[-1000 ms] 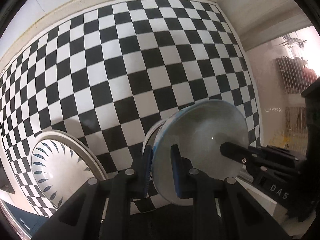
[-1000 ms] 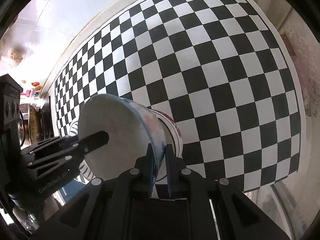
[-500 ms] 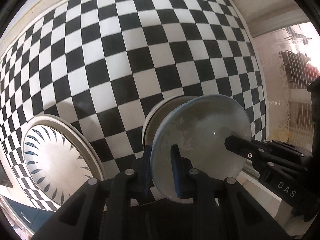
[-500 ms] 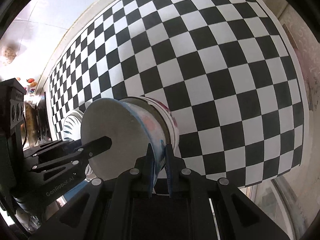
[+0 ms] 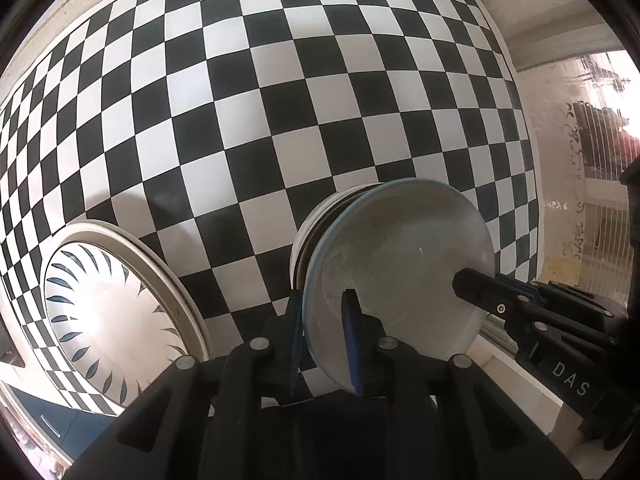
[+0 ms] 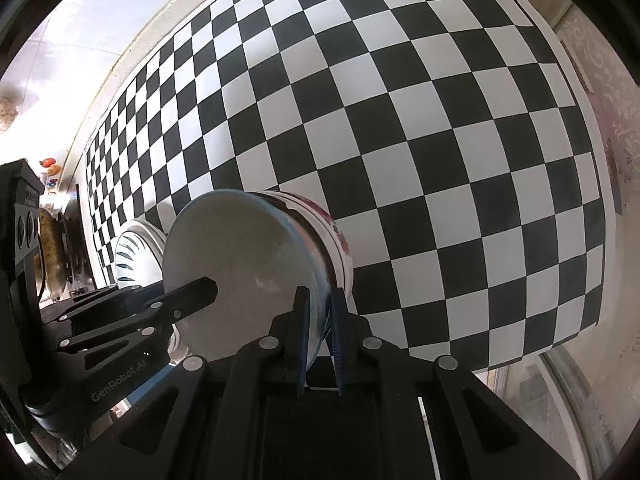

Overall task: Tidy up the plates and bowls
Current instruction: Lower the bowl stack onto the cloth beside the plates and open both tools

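Observation:
A white bowl with a blue rim [image 5: 400,272] [image 6: 232,256] is held tilted between both grippers. My left gripper [image 5: 323,304] is shut on its near rim. My right gripper [image 6: 320,300] is shut on the opposite rim, and its fingers [image 5: 472,280] show across the bowl. The left gripper's fingers [image 6: 200,288] reach over the bowl's inside in the right wrist view. Below the held bowl stands a flowered bowl [image 6: 336,240] [image 5: 316,220] on the black-and-white checkered table [image 5: 280,100] [image 6: 400,120]. The held bowl partly nests in it.
A large plate with blue leaf marks [image 5: 108,308] [image 6: 132,252] lies on the table left of the bowls. The table's edge [image 6: 560,340] runs close on the right, with a light floor beyond. Kitchen clutter [image 6: 52,240] stands at the far left.
Both grippers have sunk a little with the blue-rimmed bowl, which now sits lower over the flowered bowl. The plate looms larger in the left wrist view.

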A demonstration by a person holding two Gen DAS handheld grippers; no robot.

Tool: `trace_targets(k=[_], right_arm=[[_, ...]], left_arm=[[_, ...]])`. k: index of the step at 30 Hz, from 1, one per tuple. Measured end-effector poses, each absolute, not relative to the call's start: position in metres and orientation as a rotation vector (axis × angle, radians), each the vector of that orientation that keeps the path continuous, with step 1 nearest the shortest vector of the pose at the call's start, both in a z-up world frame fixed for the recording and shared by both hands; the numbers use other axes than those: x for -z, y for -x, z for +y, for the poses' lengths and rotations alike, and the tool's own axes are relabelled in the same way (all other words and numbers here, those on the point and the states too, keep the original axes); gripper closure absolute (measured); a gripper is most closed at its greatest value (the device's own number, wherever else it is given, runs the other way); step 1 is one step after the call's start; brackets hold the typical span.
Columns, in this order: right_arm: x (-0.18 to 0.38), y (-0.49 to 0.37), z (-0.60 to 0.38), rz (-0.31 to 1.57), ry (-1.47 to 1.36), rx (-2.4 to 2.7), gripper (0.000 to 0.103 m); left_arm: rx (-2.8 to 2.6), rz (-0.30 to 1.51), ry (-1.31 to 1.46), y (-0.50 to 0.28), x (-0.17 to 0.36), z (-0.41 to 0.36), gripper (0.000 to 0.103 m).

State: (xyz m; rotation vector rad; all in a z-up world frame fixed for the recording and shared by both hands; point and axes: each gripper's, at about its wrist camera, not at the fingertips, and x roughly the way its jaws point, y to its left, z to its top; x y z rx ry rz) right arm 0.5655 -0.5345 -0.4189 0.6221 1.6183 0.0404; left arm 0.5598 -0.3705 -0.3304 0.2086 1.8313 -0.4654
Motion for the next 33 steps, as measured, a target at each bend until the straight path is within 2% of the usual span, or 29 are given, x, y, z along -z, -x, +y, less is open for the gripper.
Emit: trace_targets(k=[23,26,27,28,29,30,31,33], right_arm=[[0.413,-0.567,-0.533,1.633,-0.577,-0.06,0.091],[0.405,-0.564,-0.531,1.621,-0.531,-0.054,0.089],[0.401,-0.563,-0.53,1.614,-0.511,-0.053,0.084],[0.396,-0.562,-0.528,1.603,-0.488,-0.051,0.08],[0.39,-0.56,-0.528,1.589,-0.481,-0.045,0.064],[0.384,-0.559,-0.528,1.574,-0.475,-0.042,0.044],[0.376,-0.557,-0.529,1.557,-0.449,-0.028,0.04],[0.361,-0.554,-0.531,1.519,-0.413,-0.009,0.026]], left_arm=[[0.413,1.774,-0.239,-0.555,0.316,-0.365,0.085],[0.416,1.731,-0.224,-0.555,0.301,-0.362,0.078],[0.417,1.711,-0.221,-0.555,0.295,-0.361,0.072],[0.412,1.692,-0.219,-0.555,0.288,-0.36,0.061],[0.404,1.663,-0.218,-0.555,0.279,-0.358,0.053],[0.406,1.647,-0.218,-0.556,0.273,-0.355,0.031],[0.399,1.62,-0.222,-0.556,0.266,-0.353,0.024],[0.384,1.575,-0.228,-0.557,0.252,-0.346,0.019]])
